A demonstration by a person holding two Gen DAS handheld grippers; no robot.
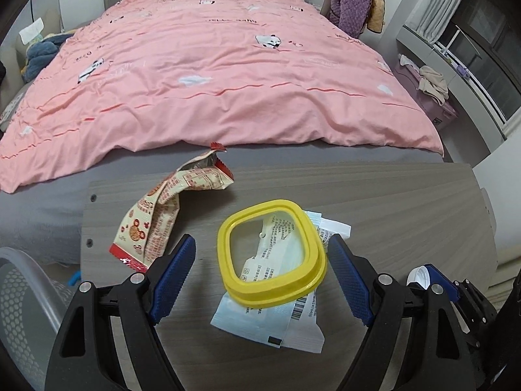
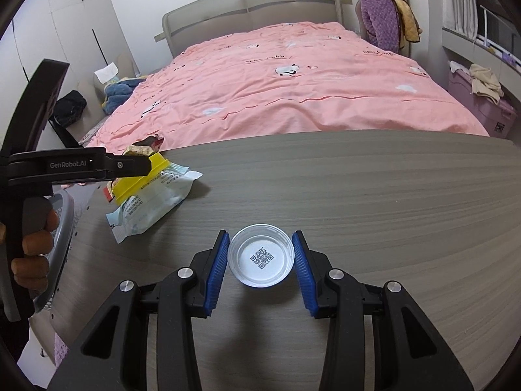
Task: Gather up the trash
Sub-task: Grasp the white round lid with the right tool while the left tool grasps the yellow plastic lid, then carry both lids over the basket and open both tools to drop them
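A yellow square lid frame (image 1: 272, 254) lies on a pale blue wipes packet (image 1: 270, 319) on the wooden table (image 1: 390, 215). My left gripper (image 1: 260, 242) hangs open around the lid, the right pad close to its rim and a gap on the left. A crumpled red-and-cream snack wrapper (image 1: 169, 208) lies just left of it, near the table's far edge. My right gripper (image 2: 260, 236) is shut on a small white cap (image 2: 260, 257) with a QR code inside, held a little above the table. The lid (image 2: 140, 179) and packet (image 2: 153, 202) sit far left in the right wrist view.
A bed with a pink duvet (image 1: 211, 81) runs along the table's far edge. A grey perforated basket (image 2: 62, 228) stands off the table's left end beside a person's hand (image 2: 32, 247). A purple storage box (image 2: 482, 110) is at the right.
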